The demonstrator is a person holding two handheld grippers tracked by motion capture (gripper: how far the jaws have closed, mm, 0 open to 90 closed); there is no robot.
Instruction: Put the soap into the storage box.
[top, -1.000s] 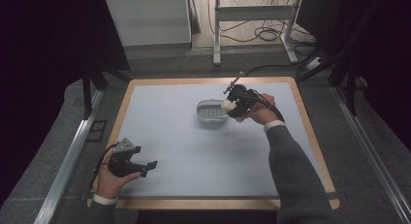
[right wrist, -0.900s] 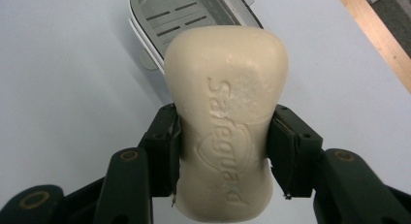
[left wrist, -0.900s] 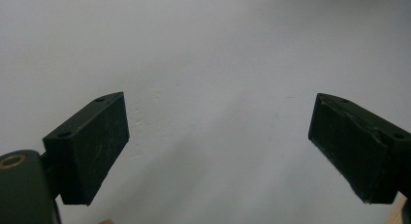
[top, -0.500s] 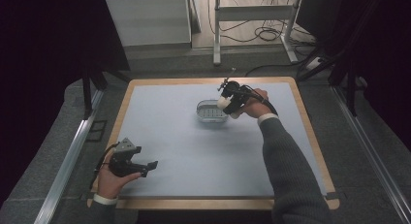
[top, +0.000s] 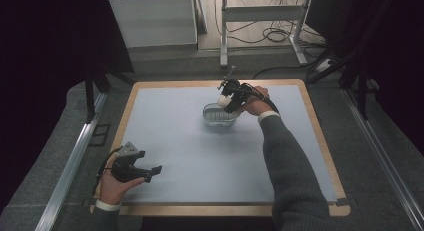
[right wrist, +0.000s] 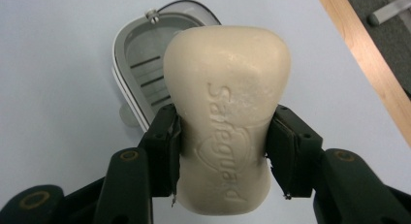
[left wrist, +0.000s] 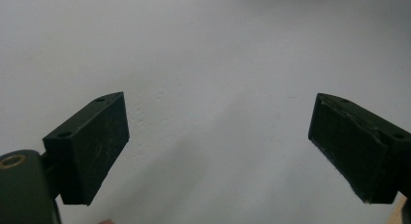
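Observation:
A cream bar of soap (right wrist: pixel 225 112) stamped "Safeguard" is clamped at its waist by my right gripper (right wrist: pixel 223 151). It hangs just above an open grey soap dish (right wrist: pixel 145 73) with a ribbed floor. In the high view the right gripper (top: pixel 229 98) holds the soap (top: pixel 224 98) over the far edge of the soap dish (top: pixel 218 118) at the table's middle back. My left gripper (top: pixel 150 172) rests near the front left corner. Its jaws stand wide apart over bare table surface (left wrist: pixel 213 64) with nothing between them.
The pale blue mat (top: pixel 190 156) lies on a table with a wooden rim (top: pixel 320 141). Grey floor and metal rails flank the table. A white cabinet and desk legs with cables stand beyond the far edge.
My right hand has carried the soap a little leftward and farther back, over the soap dish. The left hand has stayed put.

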